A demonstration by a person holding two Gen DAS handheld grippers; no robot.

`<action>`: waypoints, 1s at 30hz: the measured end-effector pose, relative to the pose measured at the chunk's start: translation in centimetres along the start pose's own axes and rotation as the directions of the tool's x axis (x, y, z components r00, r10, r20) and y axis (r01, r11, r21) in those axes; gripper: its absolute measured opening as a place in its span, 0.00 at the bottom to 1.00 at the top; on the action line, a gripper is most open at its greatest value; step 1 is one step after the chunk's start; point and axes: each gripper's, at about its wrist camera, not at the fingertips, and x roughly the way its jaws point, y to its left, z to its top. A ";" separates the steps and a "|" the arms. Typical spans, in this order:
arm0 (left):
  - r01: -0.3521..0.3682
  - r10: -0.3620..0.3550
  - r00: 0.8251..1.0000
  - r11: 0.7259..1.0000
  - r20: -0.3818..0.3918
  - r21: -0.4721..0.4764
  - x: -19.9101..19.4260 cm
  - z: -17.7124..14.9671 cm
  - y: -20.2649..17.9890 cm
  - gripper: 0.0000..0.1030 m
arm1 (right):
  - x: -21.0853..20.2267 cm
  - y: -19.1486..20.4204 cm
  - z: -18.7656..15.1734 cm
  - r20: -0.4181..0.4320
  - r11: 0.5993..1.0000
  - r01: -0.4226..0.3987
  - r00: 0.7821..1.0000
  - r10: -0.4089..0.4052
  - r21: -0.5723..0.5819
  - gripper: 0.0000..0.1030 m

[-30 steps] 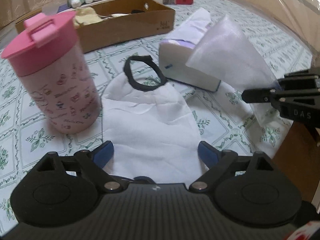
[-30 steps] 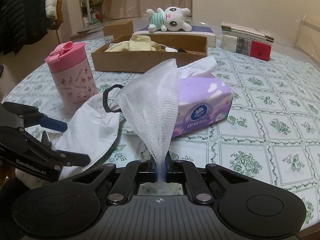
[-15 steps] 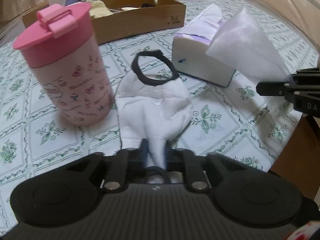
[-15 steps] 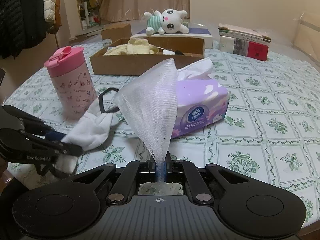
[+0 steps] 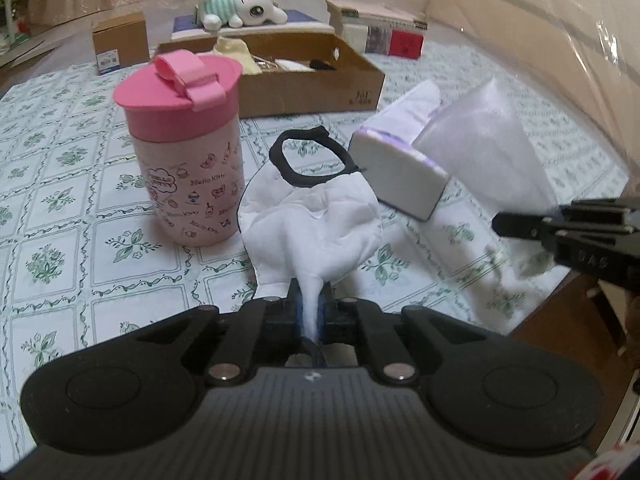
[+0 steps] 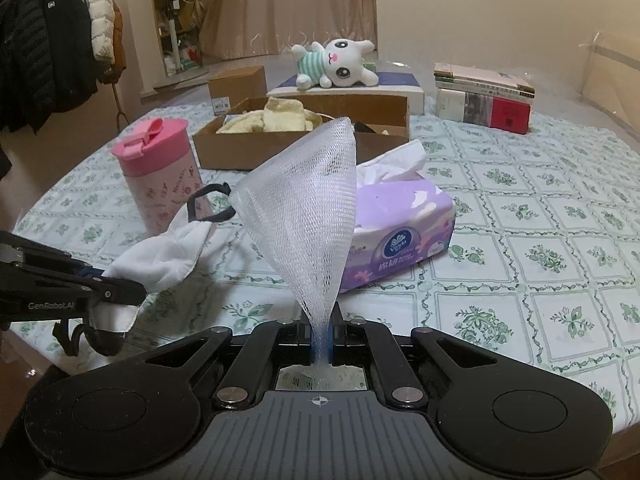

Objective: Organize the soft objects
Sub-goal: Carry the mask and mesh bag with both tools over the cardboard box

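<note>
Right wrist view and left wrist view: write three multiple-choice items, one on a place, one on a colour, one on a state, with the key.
1. Where does the plush rabbit lie?
A. behind the cardboard box
B. beside the cup
C. on the tissue pack

2. What colour is the cup's lid?
A. green
B. pink
C. black

3. What does the right gripper hold?
A. nothing
B. a book
C. white mesh

Key: A, it rests beyond the cardboard box; B, the lid is plainly pink; C, the jaws pinch the mesh's narrow end.
</note>
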 end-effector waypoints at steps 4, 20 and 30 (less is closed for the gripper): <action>-0.001 0.001 1.000 1.000 0.024 -0.007 -1.4 0.0 -0.3 0.06 | -0.8 0.5 0.1 0.011 1.000 -0.006 1.000 0.006 0.002 0.05; 0.007 -0.005 0.997 1.000 0.078 -0.030 -4.1 -0.6 -1.2 0.06 | -2.8 1.4 0.3 0.037 1.000 -0.010 0.999 0.010 0.004 0.05; 0.025 -0.022 0.995 0.999 0.095 -0.030 -4.6 -0.3 -1.3 0.06 | -2.9 1.2 0.5 0.033 1.000 -0.014 0.999 0.014 0.015 0.05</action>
